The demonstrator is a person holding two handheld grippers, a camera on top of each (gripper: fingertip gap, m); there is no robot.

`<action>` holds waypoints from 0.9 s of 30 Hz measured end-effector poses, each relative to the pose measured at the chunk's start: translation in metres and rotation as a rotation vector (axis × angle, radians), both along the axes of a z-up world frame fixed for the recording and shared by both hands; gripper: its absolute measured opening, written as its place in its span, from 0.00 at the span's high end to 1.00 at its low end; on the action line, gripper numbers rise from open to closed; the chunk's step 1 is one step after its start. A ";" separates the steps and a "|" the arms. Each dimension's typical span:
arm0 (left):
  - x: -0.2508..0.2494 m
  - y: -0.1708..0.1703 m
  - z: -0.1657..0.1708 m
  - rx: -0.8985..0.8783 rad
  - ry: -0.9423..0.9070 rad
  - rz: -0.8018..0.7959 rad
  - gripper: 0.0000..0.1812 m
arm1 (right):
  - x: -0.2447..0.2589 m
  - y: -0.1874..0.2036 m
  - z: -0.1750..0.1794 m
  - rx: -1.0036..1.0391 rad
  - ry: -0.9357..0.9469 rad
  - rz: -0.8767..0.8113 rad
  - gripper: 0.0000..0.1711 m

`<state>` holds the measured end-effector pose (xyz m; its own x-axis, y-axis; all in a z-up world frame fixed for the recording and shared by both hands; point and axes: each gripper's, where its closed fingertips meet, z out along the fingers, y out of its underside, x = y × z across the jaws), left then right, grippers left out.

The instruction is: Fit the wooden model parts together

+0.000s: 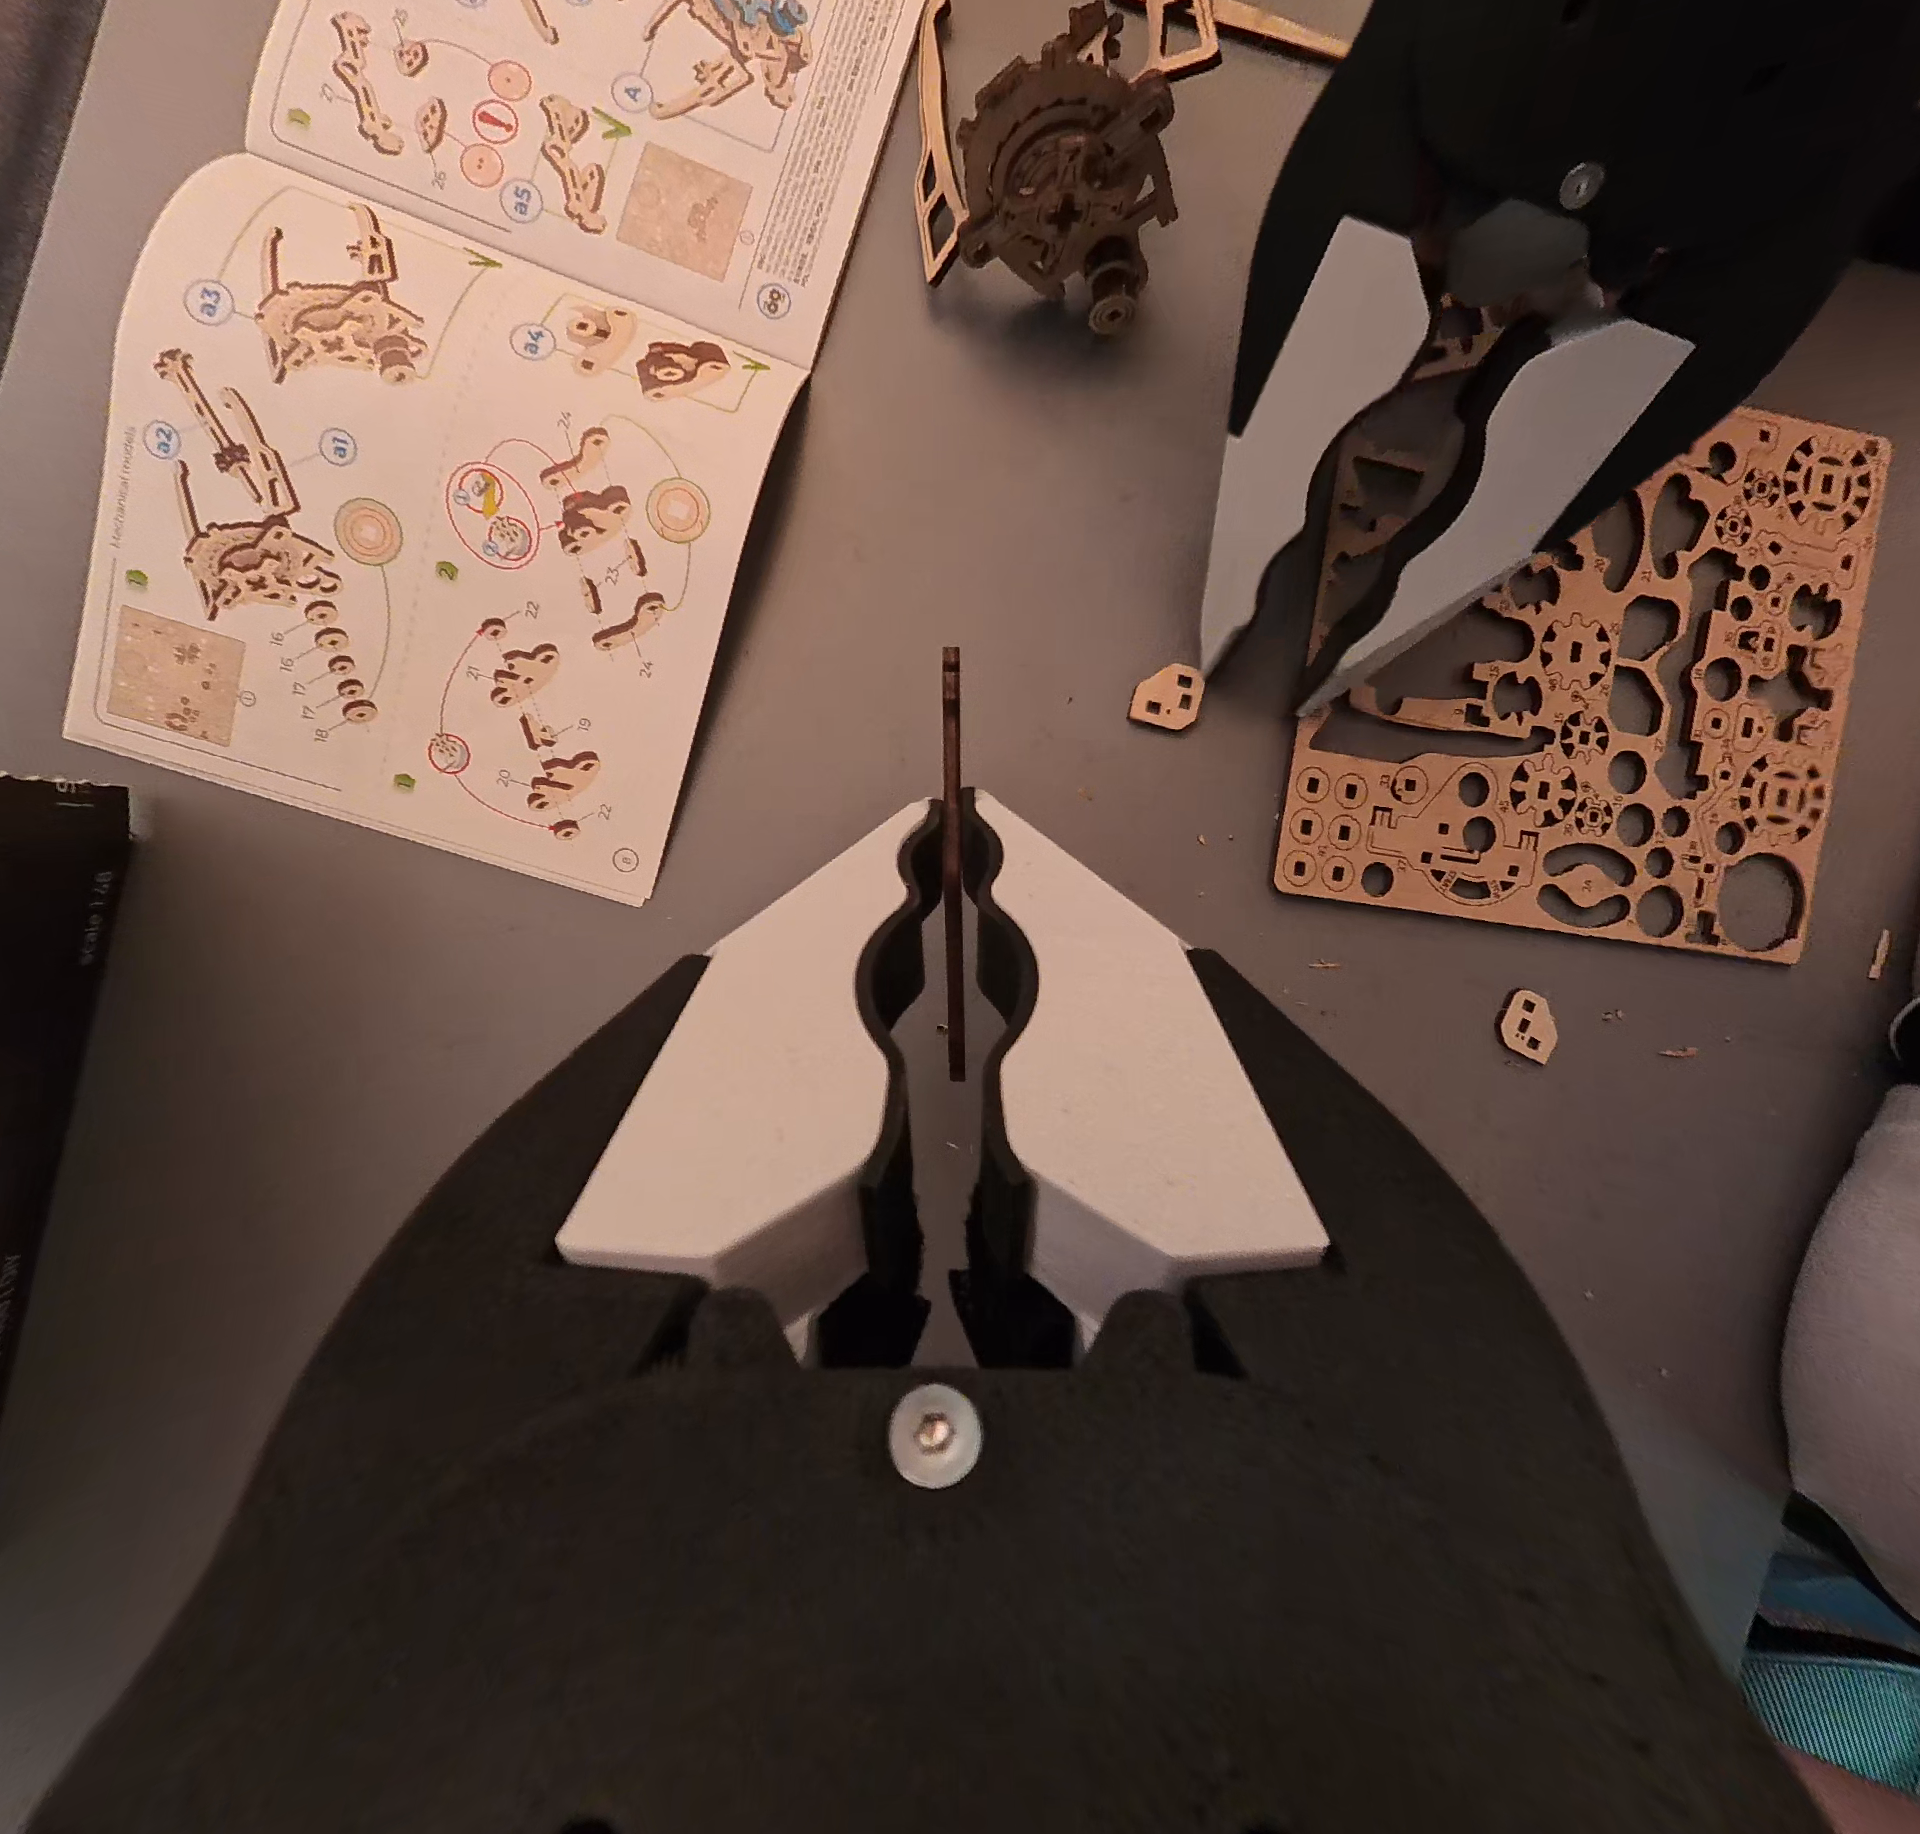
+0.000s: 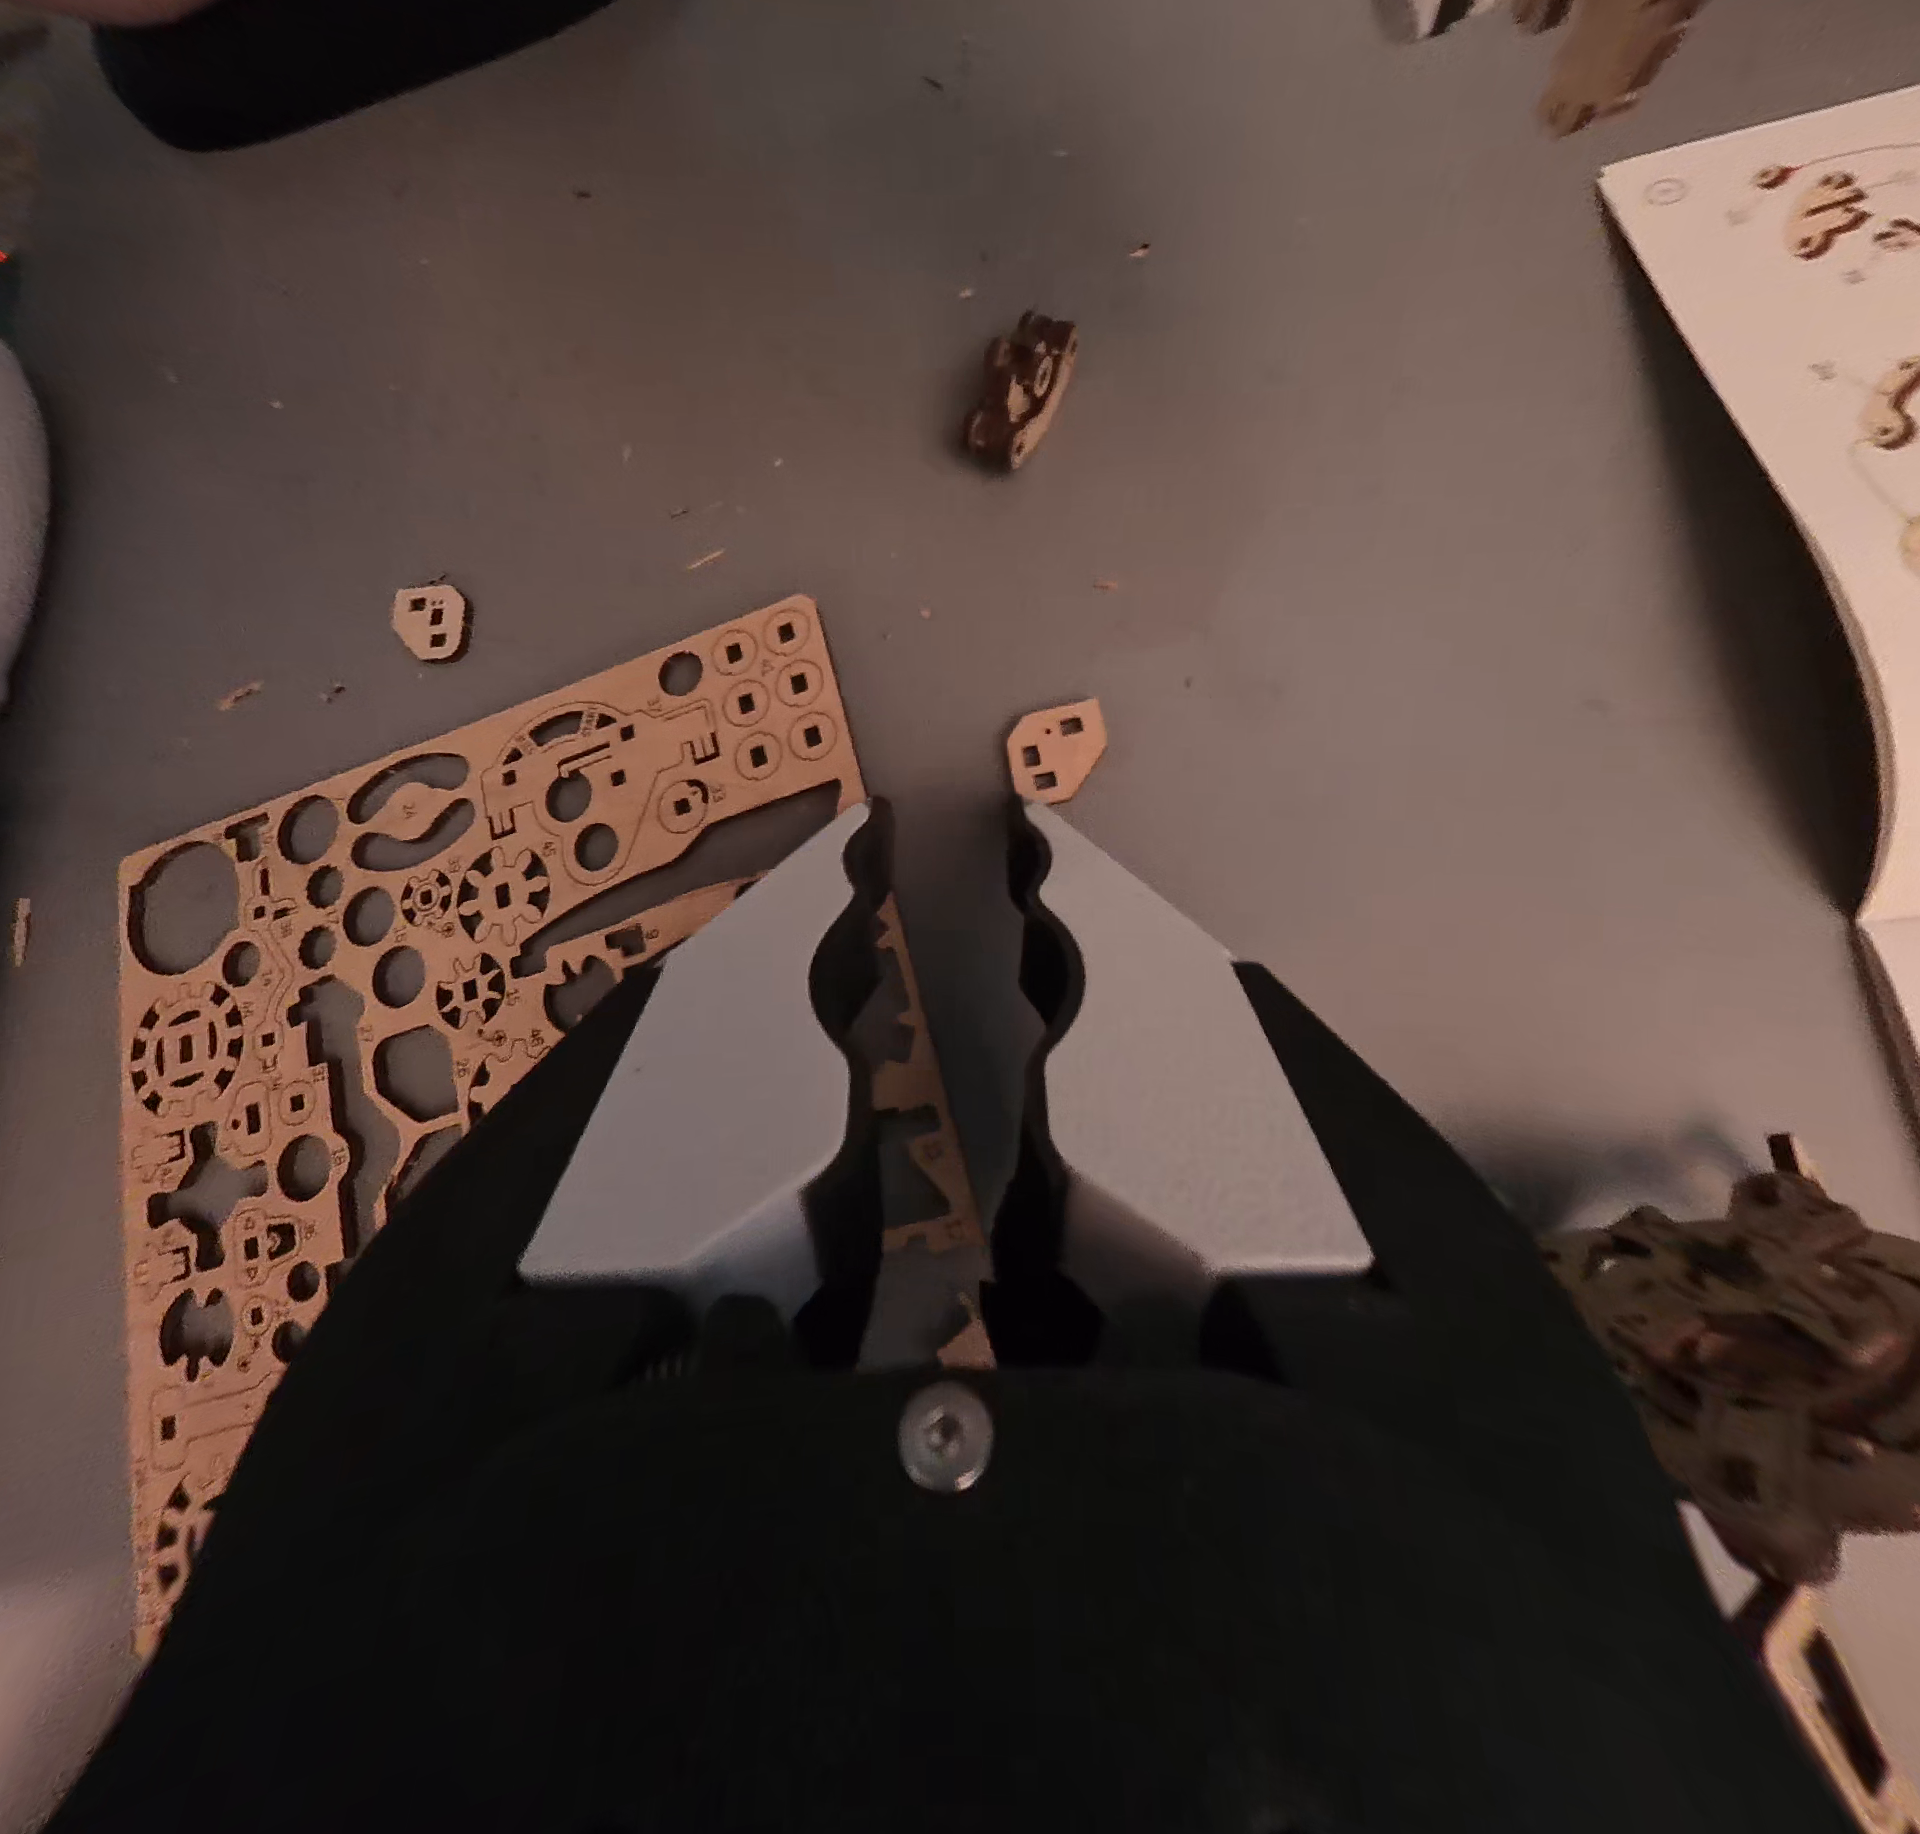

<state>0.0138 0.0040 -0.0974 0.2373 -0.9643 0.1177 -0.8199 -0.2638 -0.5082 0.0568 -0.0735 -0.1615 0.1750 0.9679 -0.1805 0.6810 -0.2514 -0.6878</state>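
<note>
Booklet (image 1: 436, 413) left of model (image 1: 1049, 174); sheet (image 1: 1621, 745) right, probably flat.

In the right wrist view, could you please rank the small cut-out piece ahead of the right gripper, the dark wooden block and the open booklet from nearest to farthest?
From the right gripper:
1. Small cut-out piece, flat on the table just past the right-hand fingertip.
2. Dark wooden block, straight ahead, farther up the table.
3. Open booklet, off at the right edge.

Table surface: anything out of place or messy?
Wood splinters litter the grey table around the punched-out parts sheet, and two small popped-out pieces lie loose beside it. Nothing looks broken.
</note>
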 end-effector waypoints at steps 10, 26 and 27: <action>0.001 -0.001 -0.001 0.000 0.005 -0.006 1.00 | 0.000 0.013 0.009 0.101 0.045 -0.033 0.88; 0.001 -0.002 -0.004 -0.008 0.013 -0.008 1.00 | -0.002 0.016 0.010 0.109 0.046 -0.059 0.90; 0.001 -0.002 -0.004 -0.007 0.015 -0.008 1.00 | 0.000 0.018 0.007 0.094 0.034 -0.073 0.90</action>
<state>0.0151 0.0022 -0.1017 0.2312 -0.9653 0.1214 -0.8296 -0.2607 -0.4938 0.0567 -0.0557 -0.1548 0.2410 0.9657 -0.0969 0.6389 -0.2330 -0.7331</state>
